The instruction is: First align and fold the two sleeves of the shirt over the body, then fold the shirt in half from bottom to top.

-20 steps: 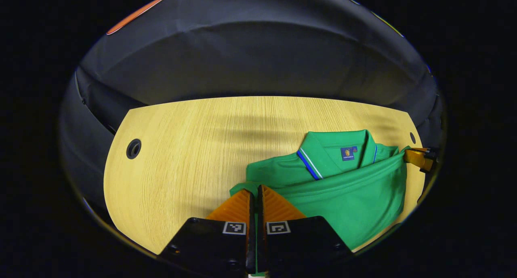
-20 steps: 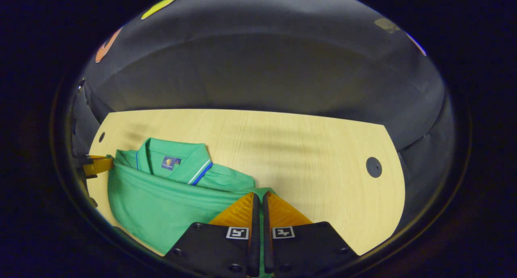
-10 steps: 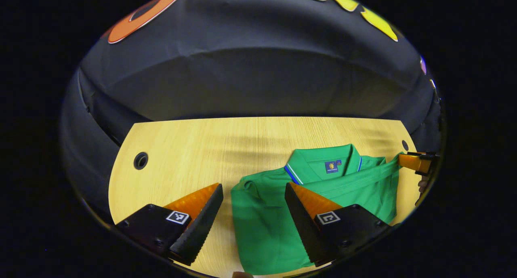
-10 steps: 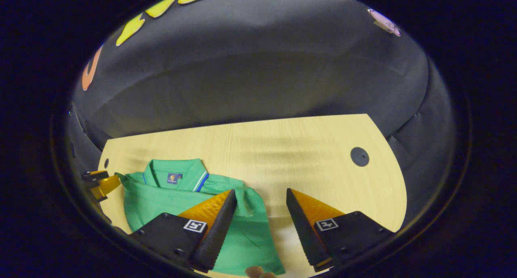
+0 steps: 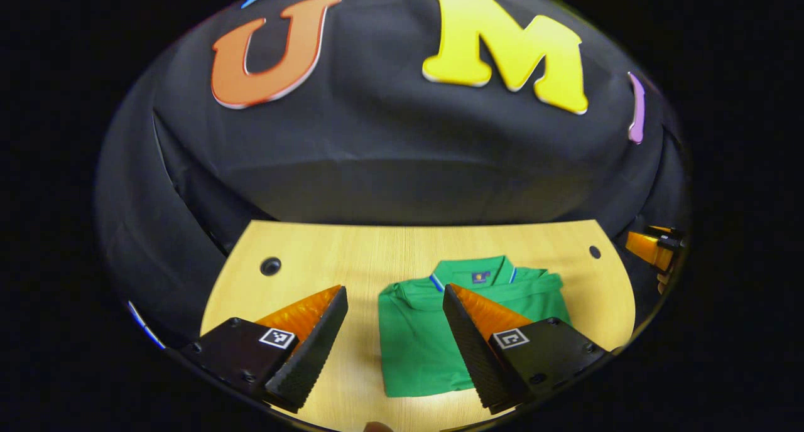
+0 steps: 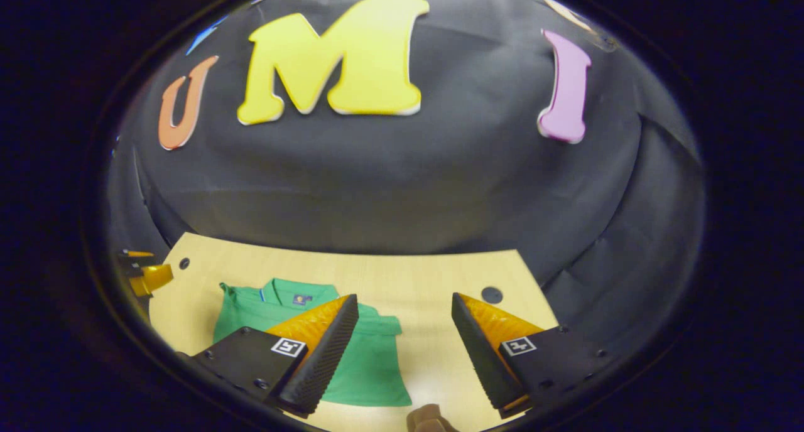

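The green polo shirt lies folded in half on the wooden table, collar toward the back wall. In the left gripper view my left gripper hangs open above the shirt's left part, holding nothing. The right gripper shows at that view's far right edge, off the shirt. In the right gripper view the shirt lies at lower left, and my right gripper stands open over its right edge and bare table. The left gripper appears at the far left there.
The table has a round cable hole near each back corner: one hole at left, another hole at right, also seen as a hole in the right gripper view. A fingertip shows at the bottom.
Both grippers went from shut on the shirt's hem to open, let the hem fall onto the upper body, then rose and pulled back. The shirt now lies flat, folded in half.
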Tool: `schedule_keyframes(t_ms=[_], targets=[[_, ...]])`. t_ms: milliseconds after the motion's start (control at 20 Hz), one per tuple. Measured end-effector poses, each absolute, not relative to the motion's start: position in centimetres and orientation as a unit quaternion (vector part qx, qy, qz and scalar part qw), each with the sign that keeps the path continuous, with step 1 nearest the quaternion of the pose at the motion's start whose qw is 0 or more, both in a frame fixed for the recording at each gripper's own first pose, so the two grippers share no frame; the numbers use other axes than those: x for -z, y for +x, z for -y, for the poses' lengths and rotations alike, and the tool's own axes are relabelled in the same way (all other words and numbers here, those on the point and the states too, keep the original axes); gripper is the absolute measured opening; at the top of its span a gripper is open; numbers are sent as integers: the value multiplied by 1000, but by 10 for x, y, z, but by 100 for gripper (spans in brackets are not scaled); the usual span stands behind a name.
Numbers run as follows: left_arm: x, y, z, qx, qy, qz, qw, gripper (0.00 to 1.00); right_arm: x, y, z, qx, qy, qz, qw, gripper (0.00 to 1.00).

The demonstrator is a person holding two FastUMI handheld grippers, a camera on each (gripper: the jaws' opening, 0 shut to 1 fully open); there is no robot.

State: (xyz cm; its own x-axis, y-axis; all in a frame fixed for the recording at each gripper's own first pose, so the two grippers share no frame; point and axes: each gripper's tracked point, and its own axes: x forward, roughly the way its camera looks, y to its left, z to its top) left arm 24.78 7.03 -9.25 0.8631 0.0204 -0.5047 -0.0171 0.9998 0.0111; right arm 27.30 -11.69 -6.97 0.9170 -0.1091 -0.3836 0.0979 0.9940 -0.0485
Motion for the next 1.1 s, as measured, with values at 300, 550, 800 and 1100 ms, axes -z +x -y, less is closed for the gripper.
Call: schedule_keyframes(t_ms=[300,550,800,1100], targets=[[-45,171,-70,-5,24,-122,992,98,-39,171,87,51,-6,-84,995,98],[-92,94,-80,-19,2,-60,998,98,-88,90,60,55,14,-30,998,96],[-81,21,-96,-25,-19,-48,998,100,-91,18,30,51,-1,24,998,95],[-41,-21,-109,-29,-28,-67,997,98,-27,-30,-28,5,22,-20,1000,96]])
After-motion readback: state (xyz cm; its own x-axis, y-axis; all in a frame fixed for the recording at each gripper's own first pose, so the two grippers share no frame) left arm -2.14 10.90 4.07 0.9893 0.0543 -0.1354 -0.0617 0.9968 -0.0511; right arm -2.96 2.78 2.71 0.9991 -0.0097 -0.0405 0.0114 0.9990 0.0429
